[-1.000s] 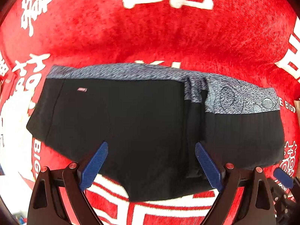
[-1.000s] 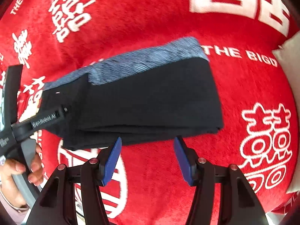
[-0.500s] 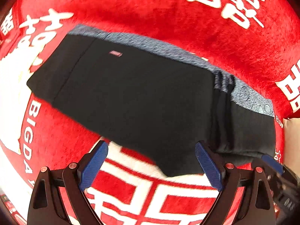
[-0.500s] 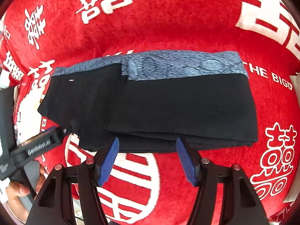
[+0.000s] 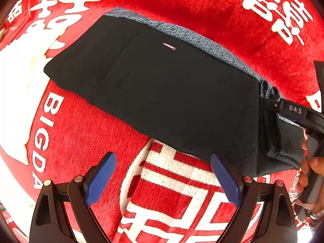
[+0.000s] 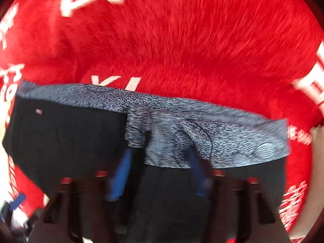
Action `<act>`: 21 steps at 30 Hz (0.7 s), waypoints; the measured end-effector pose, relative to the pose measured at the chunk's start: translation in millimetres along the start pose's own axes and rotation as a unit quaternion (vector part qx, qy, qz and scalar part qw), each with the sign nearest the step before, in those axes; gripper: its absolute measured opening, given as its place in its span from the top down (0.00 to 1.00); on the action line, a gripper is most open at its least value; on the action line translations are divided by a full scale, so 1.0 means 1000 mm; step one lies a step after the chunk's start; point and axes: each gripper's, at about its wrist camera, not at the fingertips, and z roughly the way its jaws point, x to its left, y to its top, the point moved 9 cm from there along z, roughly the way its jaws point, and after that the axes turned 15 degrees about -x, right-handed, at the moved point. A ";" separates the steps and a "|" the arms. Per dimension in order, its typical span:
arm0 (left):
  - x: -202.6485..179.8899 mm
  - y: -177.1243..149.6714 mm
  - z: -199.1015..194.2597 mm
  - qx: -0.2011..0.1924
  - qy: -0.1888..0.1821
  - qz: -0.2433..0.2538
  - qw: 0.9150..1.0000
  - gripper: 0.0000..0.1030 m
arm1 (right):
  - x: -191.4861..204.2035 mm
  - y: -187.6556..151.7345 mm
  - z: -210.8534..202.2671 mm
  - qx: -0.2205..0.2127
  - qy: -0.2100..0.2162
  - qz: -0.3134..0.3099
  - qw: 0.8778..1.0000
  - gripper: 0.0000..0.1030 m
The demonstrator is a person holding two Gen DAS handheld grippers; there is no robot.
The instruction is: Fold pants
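Note:
Black pants (image 5: pixel 162 85) with a speckled grey waistband (image 5: pixel 202 40) lie folded on the red cloth. My left gripper (image 5: pixel 162 158) is open over the cloth just in front of the pants' near edge, nothing between its fingers. The right wrist view is blurred by motion. In it my right gripper (image 6: pixel 160 151) points down onto the pants (image 6: pixel 66 141), near the overlap of the waistband (image 6: pixel 222 141). Its jaws are closing with fabric between the blue fingers (image 6: pixel 121 174). I cannot tell whether the pads press on it.
The red plush cloth (image 5: pixel 222 10) with white characters covers the whole surface. A person's hand (image 5: pixel 311 162) and a black housing marked DAS (image 5: pixel 295 109) sit at the pants' right end. A pale object (image 6: pixel 318 137) lies at the right edge.
My right gripper has moved from in front of the pants' near edge to over the pants by the waistband, and its fingers have drawn closer. My left gripper has shifted along the near edge and rolled.

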 end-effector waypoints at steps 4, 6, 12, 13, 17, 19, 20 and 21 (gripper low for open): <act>0.007 0.008 -0.002 -0.013 -0.014 -0.013 1.000 0.08 | 0.016 0.011 -0.004 -0.006 0.005 -0.029 1.000 0.68; 0.011 0.011 -0.002 -0.015 -0.020 -0.023 0.999 0.08 | 0.017 0.011 0.001 0.005 0.010 -0.037 0.999 0.65; 0.032 0.025 -0.005 -0.025 -0.039 -0.078 0.996 0.08 | 0.041 0.007 -0.028 -0.003 0.062 -0.051 0.997 0.41; 0.037 0.026 -0.006 -0.028 -0.040 -0.085 0.995 0.08 | 0.051 0.003 -0.033 -0.002 0.081 -0.057 0.995 0.40; 0.060 0.036 -0.007 -0.041 -0.043 -0.117 0.991 0.08 | 0.080 -0.011 -0.036 0.007 0.107 -0.080 0.991 0.36; 0.074 0.042 -0.008 -0.051 -0.045 -0.133 0.989 0.08 | 0.079 -0.020 -0.025 0.021 0.103 -0.076 0.992 0.33; 0.081 0.044 -0.008 -0.054 -0.045 -0.140 0.988 0.08 | 0.076 -0.029 -0.018 0.038 0.101 -0.068 0.992 0.33; 0.088 0.046 -0.005 -0.056 -0.048 -0.149 0.986 0.08 | 0.074 -0.036 -0.014 0.044 0.103 -0.058 0.992 0.33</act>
